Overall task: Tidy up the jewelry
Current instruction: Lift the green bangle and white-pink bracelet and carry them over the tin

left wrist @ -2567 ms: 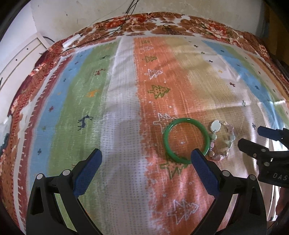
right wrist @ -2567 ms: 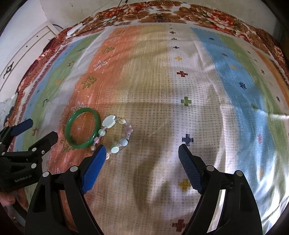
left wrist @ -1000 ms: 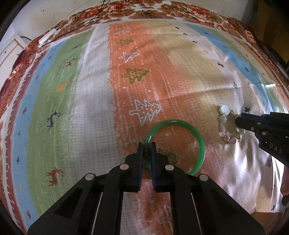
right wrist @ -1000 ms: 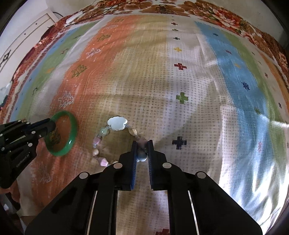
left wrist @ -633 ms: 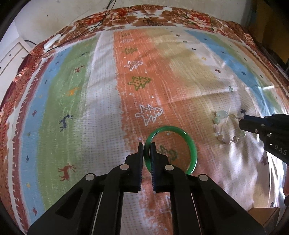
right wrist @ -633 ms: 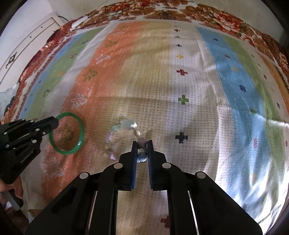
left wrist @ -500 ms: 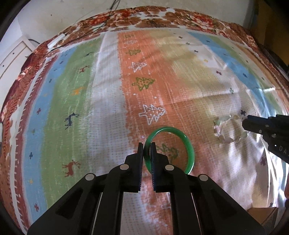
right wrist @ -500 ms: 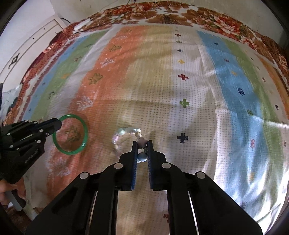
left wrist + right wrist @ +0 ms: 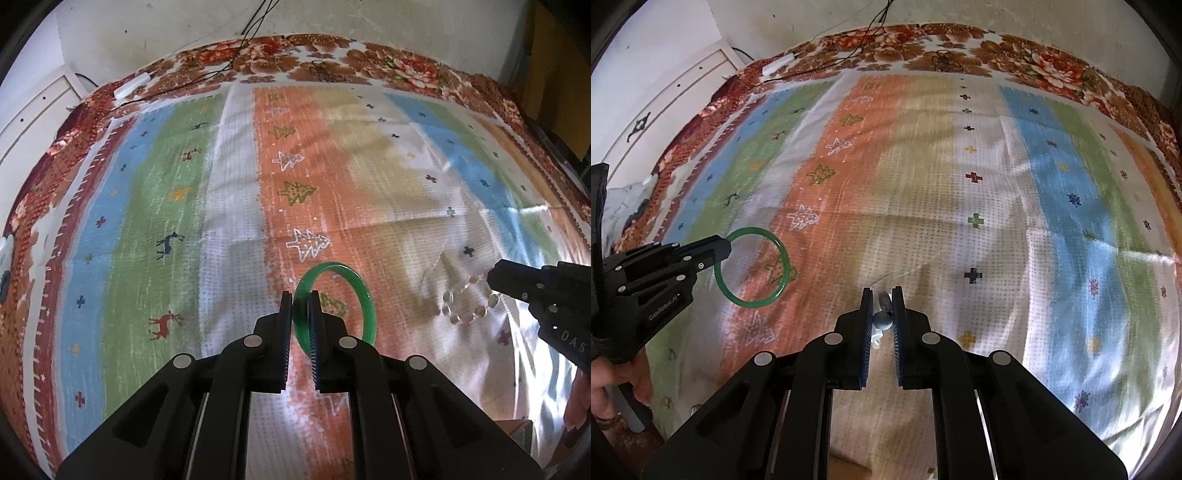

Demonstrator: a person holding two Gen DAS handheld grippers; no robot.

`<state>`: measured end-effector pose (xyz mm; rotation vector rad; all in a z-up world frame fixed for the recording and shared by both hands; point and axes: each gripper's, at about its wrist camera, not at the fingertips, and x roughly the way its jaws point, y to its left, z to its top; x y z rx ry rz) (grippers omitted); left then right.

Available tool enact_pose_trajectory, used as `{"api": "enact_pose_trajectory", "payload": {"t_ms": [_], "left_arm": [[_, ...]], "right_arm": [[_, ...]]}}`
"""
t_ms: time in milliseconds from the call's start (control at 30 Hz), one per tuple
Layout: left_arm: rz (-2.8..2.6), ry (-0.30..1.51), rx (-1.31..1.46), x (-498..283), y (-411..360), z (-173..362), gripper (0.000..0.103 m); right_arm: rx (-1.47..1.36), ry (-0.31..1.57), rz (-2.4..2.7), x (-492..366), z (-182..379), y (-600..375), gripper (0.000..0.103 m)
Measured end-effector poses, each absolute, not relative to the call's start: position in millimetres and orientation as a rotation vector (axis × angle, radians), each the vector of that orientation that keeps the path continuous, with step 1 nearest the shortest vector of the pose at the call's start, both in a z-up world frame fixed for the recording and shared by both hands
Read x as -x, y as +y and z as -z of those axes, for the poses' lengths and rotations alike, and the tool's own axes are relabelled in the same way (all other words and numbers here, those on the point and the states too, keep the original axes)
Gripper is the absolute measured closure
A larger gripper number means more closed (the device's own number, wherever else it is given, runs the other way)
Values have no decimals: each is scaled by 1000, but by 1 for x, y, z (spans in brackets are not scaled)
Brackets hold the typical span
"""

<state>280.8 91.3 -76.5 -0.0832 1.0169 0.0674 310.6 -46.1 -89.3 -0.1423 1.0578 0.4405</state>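
My left gripper (image 9: 299, 300) is shut on the rim of a green bangle (image 9: 364, 291) and holds it lifted above the striped bedspread (image 9: 229, 206). The bangle also shows in the right wrist view (image 9: 775, 243), at the tip of the left gripper (image 9: 720, 254). My right gripper (image 9: 882, 297) is shut on a beaded bracelet (image 9: 882, 319), of which only a few beads show between the pads. In the left wrist view the bracelet (image 9: 461, 306) hangs from the right gripper (image 9: 495, 275) at the right edge, off the cloth.
The striped cloth (image 9: 960, 184) covers a bed with a floral border (image 9: 960, 40). Black cables (image 9: 236, 40) and a white strip (image 9: 131, 85) lie at the far edge. A white cabinet (image 9: 665, 110) stands to the left.
Both grippers have risen with their pieces held. The bangle and the bracelet have left the cloth and moved further apart. Earlier, both grippers were open near the jewelry.
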Motion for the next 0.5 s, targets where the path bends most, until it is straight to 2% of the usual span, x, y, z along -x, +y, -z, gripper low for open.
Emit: {"api": "enact_pose_trajectory", "payload": {"t_ms": [500], "left_arm": [[-54,976,121,-252,79,51,94]], "right_arm": [[146,988,-446,-272,60,-53,92]]}}
